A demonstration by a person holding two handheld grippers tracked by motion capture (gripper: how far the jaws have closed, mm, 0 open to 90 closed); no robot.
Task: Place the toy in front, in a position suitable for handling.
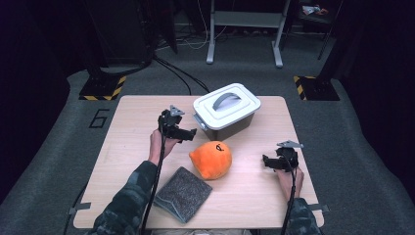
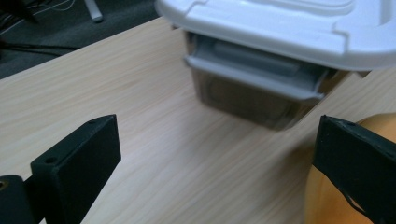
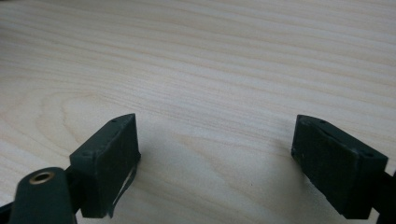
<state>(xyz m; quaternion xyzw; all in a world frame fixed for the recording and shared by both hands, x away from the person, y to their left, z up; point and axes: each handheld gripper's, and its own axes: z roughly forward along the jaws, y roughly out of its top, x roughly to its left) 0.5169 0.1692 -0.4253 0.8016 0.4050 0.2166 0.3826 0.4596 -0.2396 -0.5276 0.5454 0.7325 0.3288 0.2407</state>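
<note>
Though lidded, box (image 1: 226,111) diagonal, latch (image 2: 254,74) gripper-ward.

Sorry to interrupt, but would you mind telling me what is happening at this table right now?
A person works at a wooden table with a claw in each hand. The left claw is open and empty, pointed at the near latch of a closed storage box with a white lid. The right claw is also open, holding nothing. An orange plush toy and a folded grey cloth lie untouched between them.
</note>
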